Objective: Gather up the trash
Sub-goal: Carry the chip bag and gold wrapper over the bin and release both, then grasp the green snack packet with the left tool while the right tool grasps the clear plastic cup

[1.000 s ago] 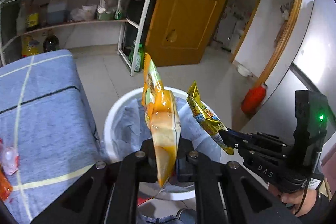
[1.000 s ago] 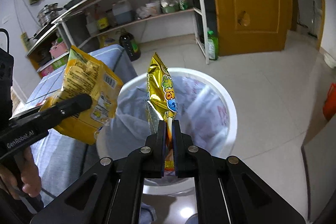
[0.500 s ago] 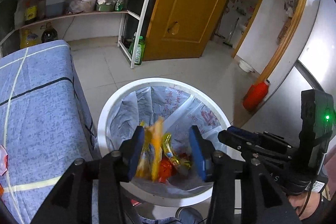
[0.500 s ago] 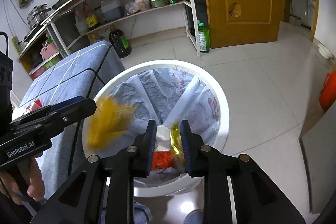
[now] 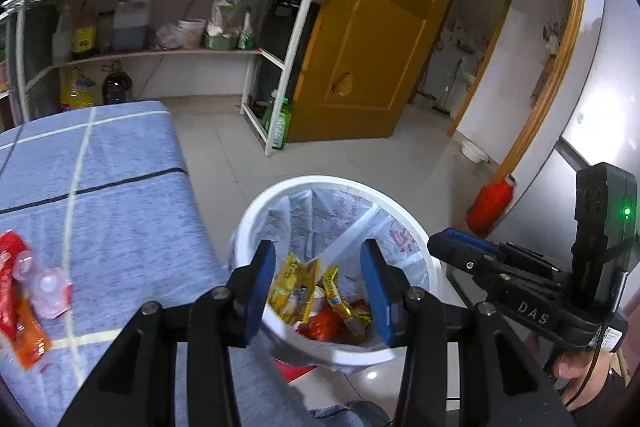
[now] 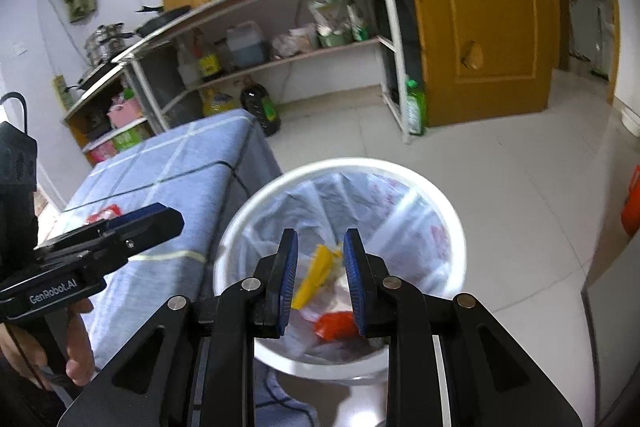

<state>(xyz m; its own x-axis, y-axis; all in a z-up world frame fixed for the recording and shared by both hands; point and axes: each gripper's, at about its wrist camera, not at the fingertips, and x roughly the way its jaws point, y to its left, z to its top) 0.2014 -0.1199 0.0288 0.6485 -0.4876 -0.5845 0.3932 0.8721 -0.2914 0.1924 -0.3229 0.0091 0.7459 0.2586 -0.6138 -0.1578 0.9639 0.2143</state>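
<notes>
Black left gripper [image 5: 318,285], blue pads [image 5: 260,287], silver screws

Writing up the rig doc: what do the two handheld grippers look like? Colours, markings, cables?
Both are black, with angular, bolted finger linkages and blue pads. The left gripper carries white "GenRobot.AI" lettering on its side. The right gripper is marked "DAS"; its upright black module shows a green LED, and a thin dark cable hangs by the bare hand.

Between the right gripper [image 6: 320,277] fingers, the yellow wrapper [image 6: 316,277] in the bin is blurred; its print is unreadable.
</notes>
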